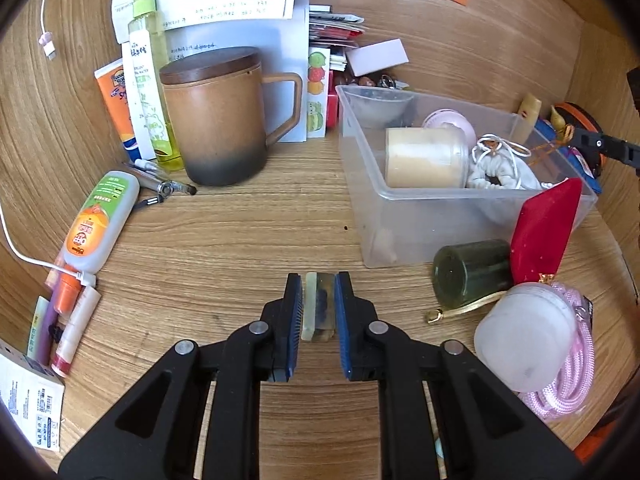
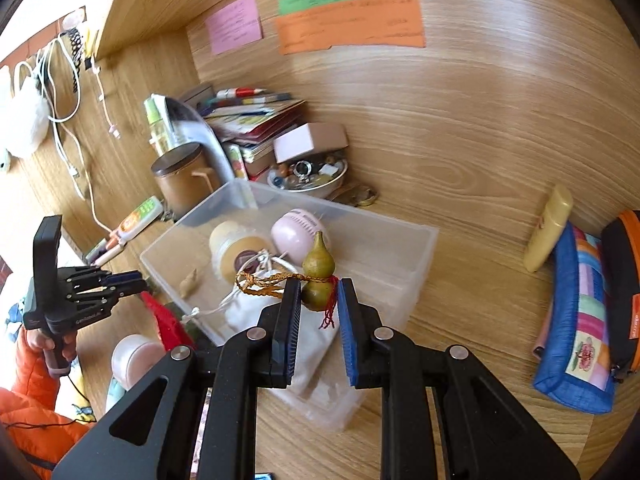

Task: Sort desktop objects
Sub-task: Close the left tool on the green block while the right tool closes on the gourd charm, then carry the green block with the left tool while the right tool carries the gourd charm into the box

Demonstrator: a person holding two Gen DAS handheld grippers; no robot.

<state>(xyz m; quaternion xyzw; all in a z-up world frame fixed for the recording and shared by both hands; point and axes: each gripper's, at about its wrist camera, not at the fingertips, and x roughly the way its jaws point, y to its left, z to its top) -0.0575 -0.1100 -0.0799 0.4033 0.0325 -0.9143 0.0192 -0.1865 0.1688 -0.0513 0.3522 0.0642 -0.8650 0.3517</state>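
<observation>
My left gripper [image 1: 319,280] is shut on a small yellowish-green stone block [image 1: 318,312], held low over the wooden desk [image 1: 240,232]. My right gripper [image 2: 319,284] is shut on a small green gourd charm [image 2: 318,262] with a braided brown cord and a red tassel. It holds the charm above the clear plastic bin [image 2: 400,264]. The bin [image 1: 420,220] holds a cream candle jar [image 1: 424,158], a pink round item [image 1: 450,122] and a white drawstring bag [image 1: 500,172]. In the right wrist view the left gripper [image 2: 124,280] shows at the left, in a person's hand.
A lidded brown mug [image 1: 218,116], a spray bottle and tubes stand left of the bin. A green jar [image 1: 472,272] on its side, a red pouch [image 1: 544,228], a white round pot [image 1: 524,336] and pink cord lie near its front. A patchwork pencil case [image 2: 580,320] lies right.
</observation>
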